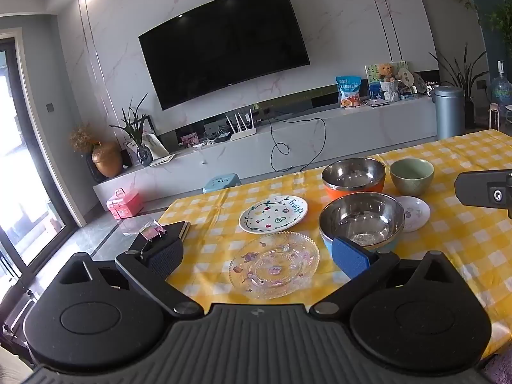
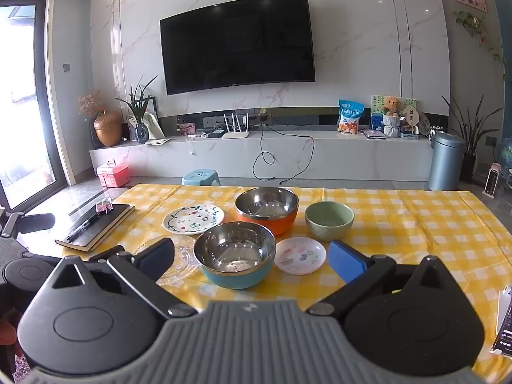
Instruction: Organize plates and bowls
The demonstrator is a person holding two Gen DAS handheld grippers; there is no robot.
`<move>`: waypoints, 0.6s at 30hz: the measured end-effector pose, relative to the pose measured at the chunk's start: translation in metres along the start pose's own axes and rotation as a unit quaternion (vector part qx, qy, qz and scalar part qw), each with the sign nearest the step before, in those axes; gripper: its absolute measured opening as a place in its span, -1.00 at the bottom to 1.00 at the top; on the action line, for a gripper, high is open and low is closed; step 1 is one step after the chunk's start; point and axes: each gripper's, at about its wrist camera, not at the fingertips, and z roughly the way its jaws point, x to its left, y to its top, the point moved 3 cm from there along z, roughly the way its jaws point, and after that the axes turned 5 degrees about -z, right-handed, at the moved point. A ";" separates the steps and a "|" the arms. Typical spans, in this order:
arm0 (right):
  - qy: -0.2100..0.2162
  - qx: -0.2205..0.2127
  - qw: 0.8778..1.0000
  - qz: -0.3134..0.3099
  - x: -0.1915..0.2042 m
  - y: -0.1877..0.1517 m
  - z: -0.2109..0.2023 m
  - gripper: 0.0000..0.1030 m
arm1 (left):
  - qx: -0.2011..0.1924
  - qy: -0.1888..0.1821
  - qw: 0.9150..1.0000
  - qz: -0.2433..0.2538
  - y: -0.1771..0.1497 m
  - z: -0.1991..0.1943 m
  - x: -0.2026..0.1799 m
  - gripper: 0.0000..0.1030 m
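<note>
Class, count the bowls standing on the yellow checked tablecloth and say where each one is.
3. The blue-sided steel bowl is nearest, the orange-sided steel bowl behind it, and the green bowl to the right. None seems hidden.

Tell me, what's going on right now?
Left gripper, right gripper: open, empty. Bowls and plates unstacked on the table. Nothing blocking.

A yellow-and-white check covers the surface (image 2: 416, 224). The steel bowls are cased in orange (image 2: 267, 209) and teal (image 2: 235, 257); a third bowl (image 2: 329, 220) is green. Coloured doodles mark the white plate (image 2: 193, 219).
</note>
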 end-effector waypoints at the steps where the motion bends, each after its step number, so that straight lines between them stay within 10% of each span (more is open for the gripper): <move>1: 0.000 0.000 1.000 0.000 0.000 0.000 0.000 0.95 | 0.000 0.000 1.000 0.000 0.000 0.000 0.000 1.00; 18: -0.001 -0.003 1.000 0.002 0.000 0.001 0.000 0.95 | 0.005 -0.004 1.000 -0.005 -0.007 0.003 -0.002 1.00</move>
